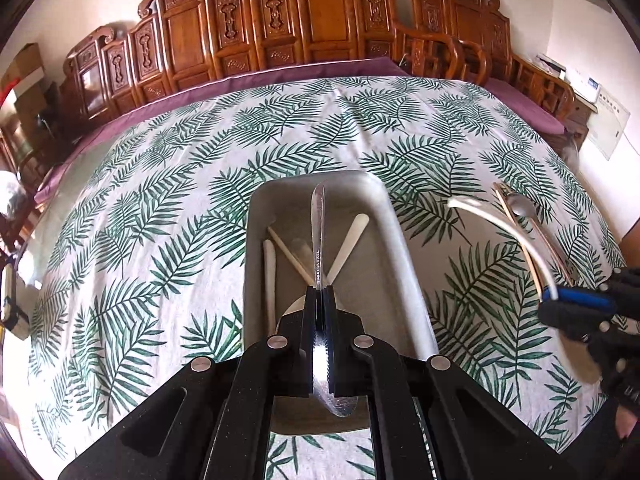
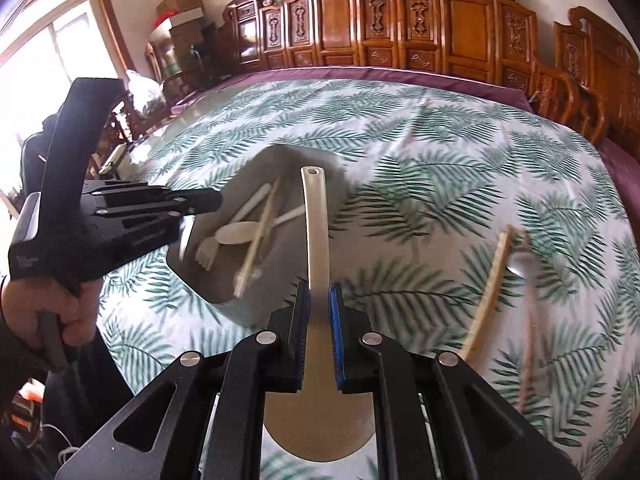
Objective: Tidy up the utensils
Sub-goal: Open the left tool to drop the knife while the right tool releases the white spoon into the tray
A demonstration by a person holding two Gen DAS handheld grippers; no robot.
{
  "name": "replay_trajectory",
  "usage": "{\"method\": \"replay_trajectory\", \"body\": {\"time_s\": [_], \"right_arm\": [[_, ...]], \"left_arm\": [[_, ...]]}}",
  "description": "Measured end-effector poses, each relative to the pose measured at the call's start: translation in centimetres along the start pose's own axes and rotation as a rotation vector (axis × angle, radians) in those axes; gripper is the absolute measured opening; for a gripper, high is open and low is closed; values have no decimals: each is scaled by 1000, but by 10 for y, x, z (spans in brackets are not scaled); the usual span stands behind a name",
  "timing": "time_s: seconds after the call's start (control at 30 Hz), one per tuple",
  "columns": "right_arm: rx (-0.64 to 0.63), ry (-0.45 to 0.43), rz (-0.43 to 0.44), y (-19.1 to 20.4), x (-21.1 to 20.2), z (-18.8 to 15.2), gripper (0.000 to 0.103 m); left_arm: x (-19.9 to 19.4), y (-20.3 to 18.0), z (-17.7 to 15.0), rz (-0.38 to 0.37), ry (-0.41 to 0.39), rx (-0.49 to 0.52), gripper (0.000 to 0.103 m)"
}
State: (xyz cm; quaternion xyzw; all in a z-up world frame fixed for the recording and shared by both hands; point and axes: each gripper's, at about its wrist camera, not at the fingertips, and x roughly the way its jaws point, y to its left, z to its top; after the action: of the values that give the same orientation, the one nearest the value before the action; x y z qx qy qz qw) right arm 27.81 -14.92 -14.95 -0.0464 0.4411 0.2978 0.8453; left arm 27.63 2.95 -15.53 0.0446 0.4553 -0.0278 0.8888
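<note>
My left gripper (image 1: pixel 319 292) is shut on a stainless steel spoon (image 1: pixel 319 240), held on edge over the grey tray (image 1: pixel 394 248). The tray holds a white plastic spoon, a fork and chopsticks (image 2: pixel 264 220). My right gripper (image 2: pixel 319 292) is shut on a large cream rice paddle (image 2: pixel 316 216), its handle pointing away, just right of the tray (image 2: pixel 256 312). The paddle also shows in the left wrist view (image 1: pixel 508 224). The left gripper shows in the right wrist view (image 2: pixel 208 202) above the tray's left end.
A metal spoon (image 1: pixel 522 206) and wooden chopsticks (image 2: pixel 490 292) lie on the leaf-print tablecloth (image 1: pixel 160 208) right of the tray. Carved wooden chairs (image 1: pixel 320 20) line the far edge. A window is at the left of the right wrist view.
</note>
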Motion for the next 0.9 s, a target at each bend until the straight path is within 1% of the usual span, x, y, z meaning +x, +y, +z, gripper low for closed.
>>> {"method": "replay_trajectory", "body": {"time_s": [0.13, 0.2, 0.27, 0.47, 0.57, 0.77, 0.9], "right_arm": [[-5, 3, 14, 16, 11, 8, 12], [-11, 4, 16, 22, 13, 10, 12], [-19, 13, 13, 26, 17, 11, 12], [0, 16, 15, 31, 25, 20, 12], [9, 13, 18, 37, 31, 24, 12], [-5, 22, 9, 50, 42, 32, 12], [-2, 25, 5, 55, 50, 39, 12]], "left_arm": [[0, 8, -3, -11, 4, -16, 3], [-4, 11, -4, -15, -7, -20, 5], [-11, 14, -4, -22, -23, -20, 11], [-34, 29, -8, -23, -70, -26, 14], [-46, 35, -15, -14, -94, -26, 19], [-64, 47, -39, 1, -134, -19, 20], [-69, 55, -49, 8, -141, -22, 23]]}}
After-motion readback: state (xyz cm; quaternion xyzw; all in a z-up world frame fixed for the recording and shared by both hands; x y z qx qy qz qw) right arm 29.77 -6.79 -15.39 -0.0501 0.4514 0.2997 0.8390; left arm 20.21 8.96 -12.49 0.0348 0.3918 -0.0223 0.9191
